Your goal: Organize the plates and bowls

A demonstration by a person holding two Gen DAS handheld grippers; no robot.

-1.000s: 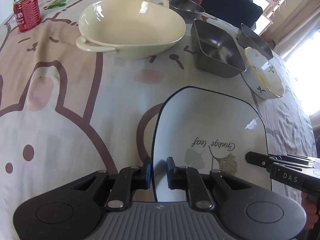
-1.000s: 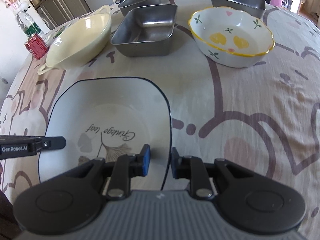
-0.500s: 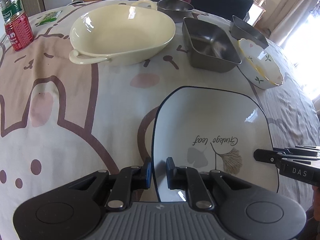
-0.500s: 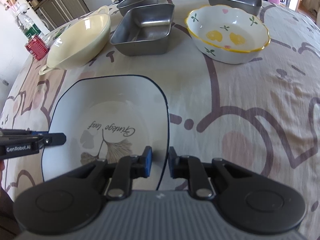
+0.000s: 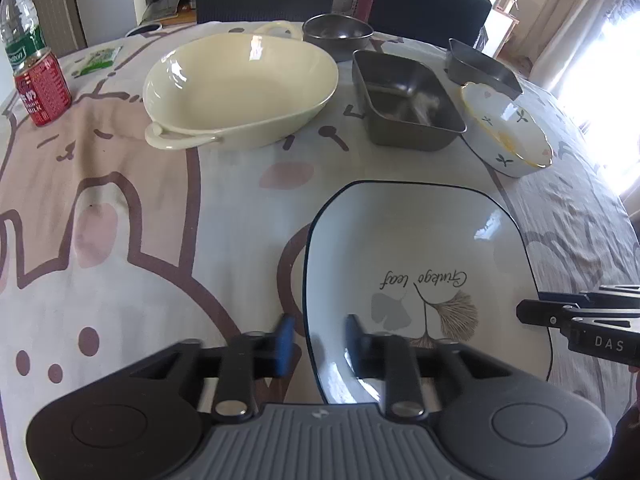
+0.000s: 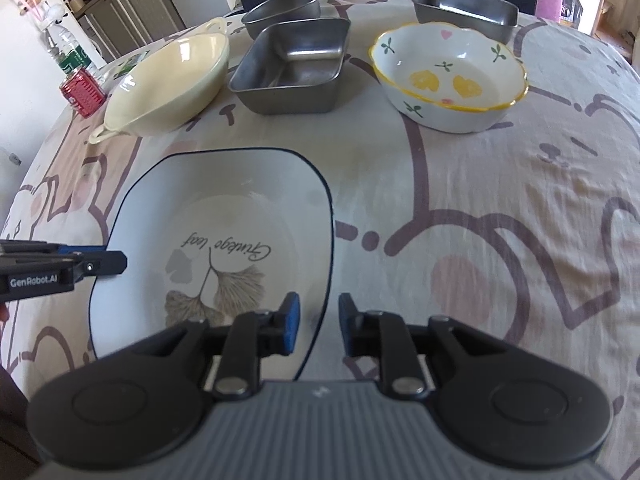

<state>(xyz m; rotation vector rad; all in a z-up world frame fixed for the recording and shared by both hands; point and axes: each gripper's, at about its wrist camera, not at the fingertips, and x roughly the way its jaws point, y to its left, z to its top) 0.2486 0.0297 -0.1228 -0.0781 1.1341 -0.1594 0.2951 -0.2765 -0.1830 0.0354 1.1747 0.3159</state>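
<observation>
- White ginkgo plate [image 5: 424, 252] lies flat on the counter [image 5: 120, 240]; left tongs [image 5: 316, 340] and right tongs [image 6: 314, 324], just opening, straddle opposite rims unpinched, evidently releasing it.
- Beyond: cream dish [image 5: 240, 88], steel pans [image 5: 404, 100], floral bowl [image 6: 448, 76] await sorting.

White square plate [image 6: 224, 216], dark-rimmed, ginkgo leaf print; cream oval dish [image 5: 240, 88]; white bowl [image 6: 448, 76] with yellow rim, hearts, green sprigs; red can [image 5: 42, 88], lettering perhaps white.

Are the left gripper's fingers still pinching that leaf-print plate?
Apart. In the left wrist view, the left gripper has just been opening; its fingers straddle the plate rim with gaps both sides.
</observation>
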